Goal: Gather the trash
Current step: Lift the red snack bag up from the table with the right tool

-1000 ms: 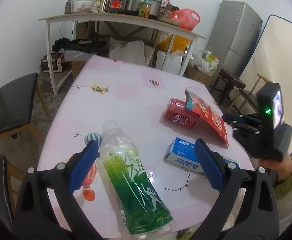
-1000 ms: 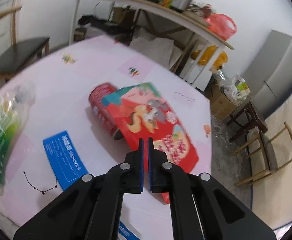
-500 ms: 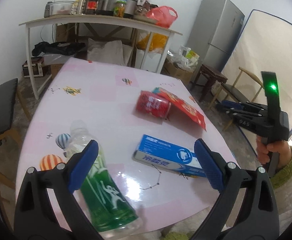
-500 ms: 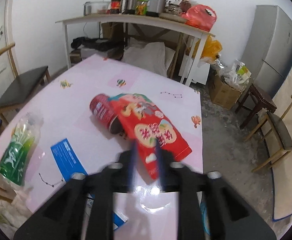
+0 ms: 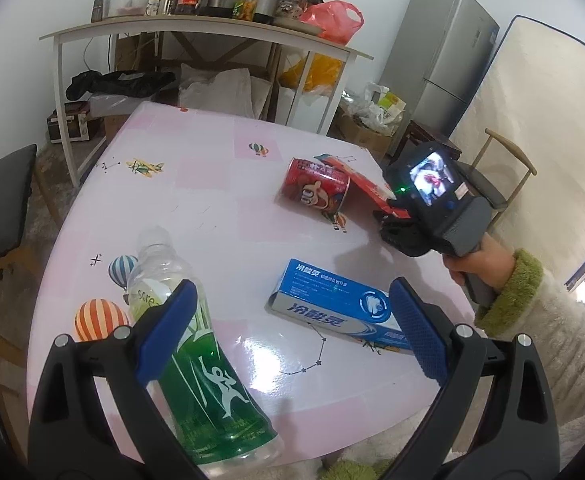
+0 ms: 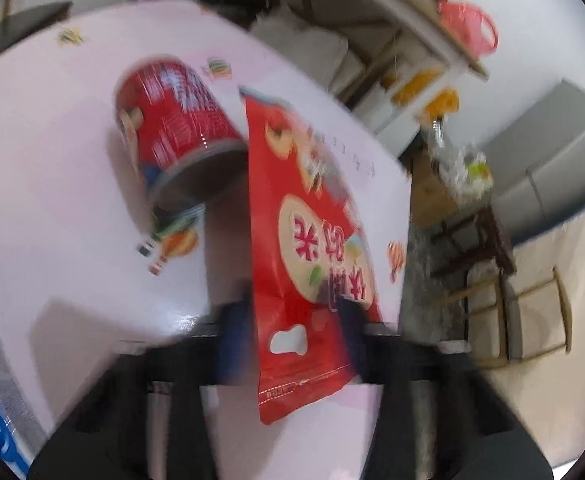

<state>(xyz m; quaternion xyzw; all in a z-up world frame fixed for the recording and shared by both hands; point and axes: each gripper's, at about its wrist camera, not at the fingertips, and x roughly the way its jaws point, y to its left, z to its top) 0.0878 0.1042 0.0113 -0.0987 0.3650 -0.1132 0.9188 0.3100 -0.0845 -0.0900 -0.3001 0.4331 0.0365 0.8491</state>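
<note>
Right wrist view is smeared by blur, so the right gripper (image 6: 292, 320) is hard to read: its jaws are closing astride the glossy red snack bag (image 6: 308, 248), contact unclear. Beside it, a red can (image 6: 176, 136) lies near the pink table (image 5: 220, 216) edge. The left gripper (image 5: 288, 332) is held wide, empty.

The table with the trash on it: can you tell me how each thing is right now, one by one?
Green bottle: lying down, no cap seen.
Red can: on its side, open end toward the right gripper.
Red snack bag: leaning on the can, near end between the right fingers.
Blue toothpaste box: lying flat, closed.
Right gripper: closing around the bag.
Left gripper: open, holding nothing.
</note>
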